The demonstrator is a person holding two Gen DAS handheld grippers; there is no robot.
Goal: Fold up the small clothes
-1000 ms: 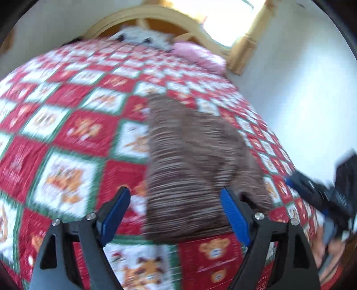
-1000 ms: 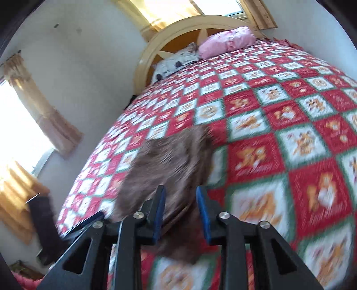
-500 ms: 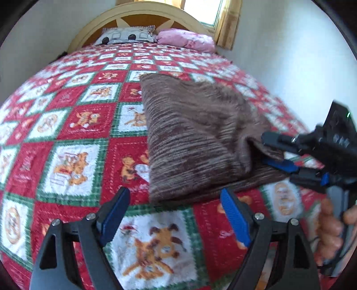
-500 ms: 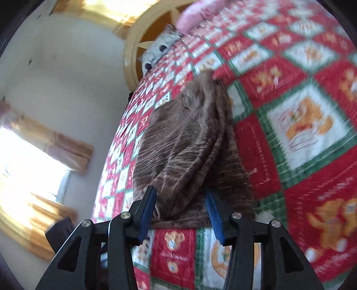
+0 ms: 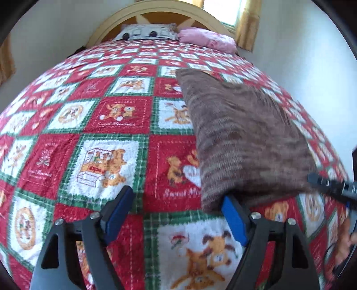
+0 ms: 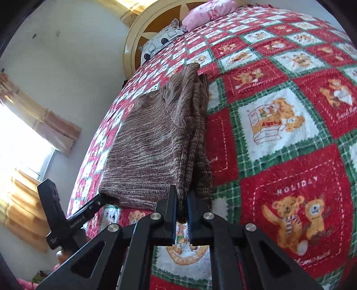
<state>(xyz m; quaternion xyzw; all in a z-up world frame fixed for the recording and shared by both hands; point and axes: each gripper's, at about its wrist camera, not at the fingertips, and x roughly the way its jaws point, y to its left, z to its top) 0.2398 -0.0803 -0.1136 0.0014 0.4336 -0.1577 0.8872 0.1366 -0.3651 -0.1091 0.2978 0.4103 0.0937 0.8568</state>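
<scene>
Right gripper (image 6: 181, 209) has just clamped onto the near edge of the brown knit garment (image 6: 154, 142), while left gripper (image 5: 176, 214) waits open, so a fold looks ready to begin.

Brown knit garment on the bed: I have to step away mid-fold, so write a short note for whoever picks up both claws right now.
Right claw: its jaws have just closed and are shut on the near edge of the brown knit garment.
Left claw: open, holding nothing; its right finger sits at the garment's near corner, the other over the bare quilt.
Garment: lies on the red and green teddy-bear quilt, already folded over lengthwise, layers stacked along one side.
Done: a first fold, and the right grip.
Left: probably grip the other near corner with the left claw, then fold the near end towards the headboard.
</scene>
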